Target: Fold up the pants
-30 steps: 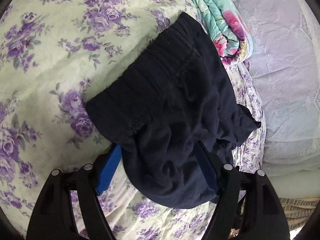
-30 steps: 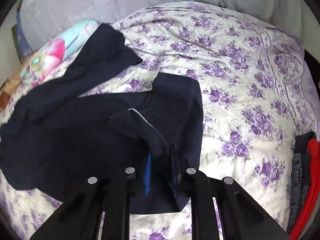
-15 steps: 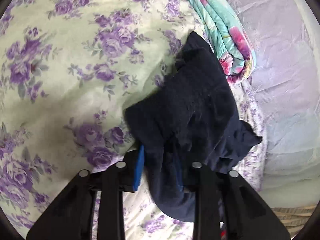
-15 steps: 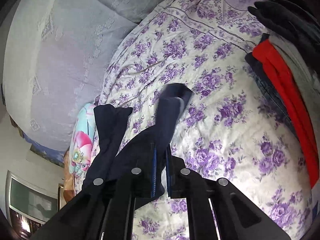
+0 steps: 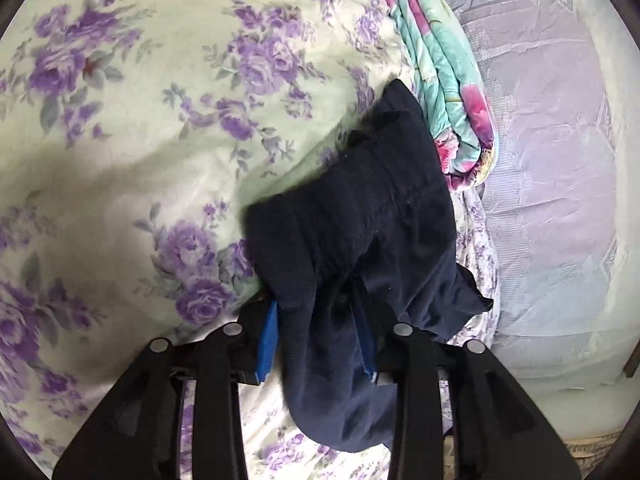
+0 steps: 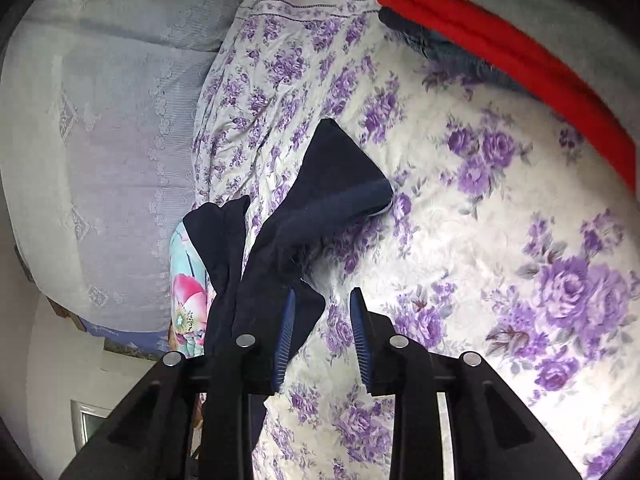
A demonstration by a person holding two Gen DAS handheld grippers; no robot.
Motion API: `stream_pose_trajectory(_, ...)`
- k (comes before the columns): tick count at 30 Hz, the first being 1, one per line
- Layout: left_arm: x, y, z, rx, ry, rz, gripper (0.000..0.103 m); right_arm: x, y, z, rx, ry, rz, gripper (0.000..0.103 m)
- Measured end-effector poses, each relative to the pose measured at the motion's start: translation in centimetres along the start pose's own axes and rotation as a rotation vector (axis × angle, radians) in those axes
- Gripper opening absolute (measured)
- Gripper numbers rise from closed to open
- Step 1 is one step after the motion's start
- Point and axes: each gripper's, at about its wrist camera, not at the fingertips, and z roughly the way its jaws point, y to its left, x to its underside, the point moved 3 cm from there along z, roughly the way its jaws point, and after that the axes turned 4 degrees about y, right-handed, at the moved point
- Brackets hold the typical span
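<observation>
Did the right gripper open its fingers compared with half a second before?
Yes. The right gripper now shows bedsheet between its blue pads; the navy pants drape over the left pad only.

right gripper (image 6: 322, 332) | jaws now apart | pants (image 6: 320, 208) released (left grip unchanged)

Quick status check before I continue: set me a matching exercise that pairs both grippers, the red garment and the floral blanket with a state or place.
Things:
1. left gripper
2. right gripper
3. red garment
4. floral blanket

States or places:
A. jaws apart, nothing between them
B. folded, beside the far end of the pants
C. jaws closed on the navy pants
D. top right of the right wrist view

Pairs: 1-C, 2-A, 3-D, 4-B
</observation>
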Motion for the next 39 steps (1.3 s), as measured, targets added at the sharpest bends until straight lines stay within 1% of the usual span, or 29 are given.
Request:
stream_pose_trajectory(2,0.1,-0.9,0.0,-0.049,0.01,0.07,0.035,-0.2,-0.3,1.3,-0.044,0.0,0.038,0.029)
stream_pose_trajectory(3,-0.1,-1.1,0.0,-0.069,0.015,0.086,0.031,-0.6,-0.4,2.0,-0.073,-0.004,0.059,0.029)
stream_pose_trajectory(4,-0.2,-0.9,-0.2,-0.072,0.019,0.075,0.02,-1.2,-0.4,2.6,-0.109,-0.015,0.085,0.029)
stream_pose_trajectory(5,-0.5,-0.6,-0.6,-0.056,0.028,0.047,0.018,-1.7,-0.2,3.1,-0.144,-0.029,0.106,0.03)
stream_pose_trajectory(6,-0.6,-0.4,-0.9,-0.038,0.032,0.033,0.015,-2.3,0.1,3.4,-0.17,-0.039,0.12,0.035)
stream_pose_trajectory(7,-0.6,-0.5,-1.2,-0.035,0.03,0.039,0.014,-2.8,0.4,3.7,-0.187,-0.047,0.13,0.048)
stream_pose_trajectory(9,-0.6,-1.1,-2.1,-0.037,0.03,0.075,0.012,-3.4,1.1,4.4,-0.183,-0.048,0.137,0.065)
stream_pose_trajectory(10,-0.6,-1.6,-2.6,-0.029,0.028,0.082,0.011,-3.6,1.5,4.7,-0.182,-0.038,0.14,0.065)
stream_pose_trajectory(13,-1.0,-3.8,-5.2,0.035,0.022,0.118,0.011,-3.5,2.4,4.6,-0.189,-0.005,0.127,0.065)
stream_pose_trajectory(14,-1.2,-4.5,-5.9,0.039,0.024,0.146,0.011,-3.6,2.7,4.5,-0.152,-0.006,0.097,0.065)
stream_pose_trajectory(15,-1.5,-4.8,-6.1,0.033,0.028,0.163,0.011,-3.8,2.8,4.8,-0.092,-0.003,0.058,0.065)
stream_pose_trajectory(16,-1.7,-5.0,-6.0,0.027,0.033,0.168,0.011,-4.2,2.5,5.4,-0.028,0.003,0.032,0.064)
stream_pose_trajectory(17,-2.1,-4.8,-5.7,0.012,0.042,0.164,0.011,-4.6,1.8,6.0,-0.015,0.012,0.046,0.055)
stream_pose_trajectory(18,-2.4,-4.5,-5.4,-0.001,0.051,0.148,0.011,-4.7,1.0,6.6,-0.024,0.016,0.076,0.016)
stream_pose_trajectory(19,-2.6,-4.2,-5.2,-0.005,0.062,0.13,0.011,-4.8,0.4,6.9,-0.03,0.018,0.105,0.008)
stream_pose_trajectory(20,-2.6,-4.0,-5.2,-0.005,0.075,0.123,0.01,-4.7,0.4,6.5,-0.037,0.001,0.099,0.006)
stream_pose_trajectory(21,-2.6,-4.0,-5.4,-0.005,0.081,0.13,0.01,-4.4,1.2,5.8,-0.031,-0.009,0.05,0.005)
stream_pose_trajectory(23,-2.4,-4.1,-6.6,-0.001,0.099,0.16,0.01,-3.2,3.2,3.3,-0.015,0.005,-0.085,0.004)
stream_pose_trajectory(25,-2.2,-3.8,-8.4,0.013,0.116,0.157,0.01,-1.4,3.8,-0.2,-0.011,0.023,-0.135,0.004)
stream_pose_trajectory(27,-2.2,-2.6,-10.8,0.019,0.137,0.135,0.01,1.2,3.2,-4.2,0.006,0.034,-0.129,0.004)
stream_pose_trajectory(28,-2.2,-1.8,-11.6,0.016,0.145,0.125,0.01,3.0,2.2,-6.4,0.031,0.041,-0.12,0.004)
stream_pose_trajectory(29,-2.1,-0.4,-12.5,0.0,0.165,0.115,0.01,4.8,1.0,-8.2,0.056,0.046,-0.104,0.004)
stream_pose_trajectory(31,-1.9,2.0,-12.5,-0.039,0.215,0.103,0.01,8.1,-2.1,-10.5,0.117,0.057,-0.056,0.004)
stream_pose_trajectory(32,-1.9,3.7,-12.0,-0.053,0.243,0.092,0.01,9.6,-3.9,-10.8,0.144,0.065,-0.029,0.004)
stream_pose_trajectory(34,-2.0,6.4,-10.8,-0.074,0.271,0.094,0.01,12.0,-7.3,-10.2,0.225,0.073,-0.003,0.004)
stream_pose_trajectory(35,-2.2,7.8,-10.1,-0.075,0.291,0.073,0.01,12.9,-8.8,-9.7,0.238,0.065,0.032,0.004)
stream_pose_trajectory(37,-2.7,9.3,-9.6,-0.016,0.33,0.022,0.012,13.7,-10.3,-9.6,0.195,0.001,0.092,0.002)
stream_pose_trajectory(38,-3.1,9.4,-9.6,-0.009,0.357,0.032,0.014,13.9,-10.5,-9.7,0.182,-0.007,0.104,0.003)
stream_pose_trajectory(39,-3.4,9.2,-10.0,-0.022,0.362,0.057,0.017,14.0,-10.5,-10.1,0.18,-0.008,0.11,0.007)
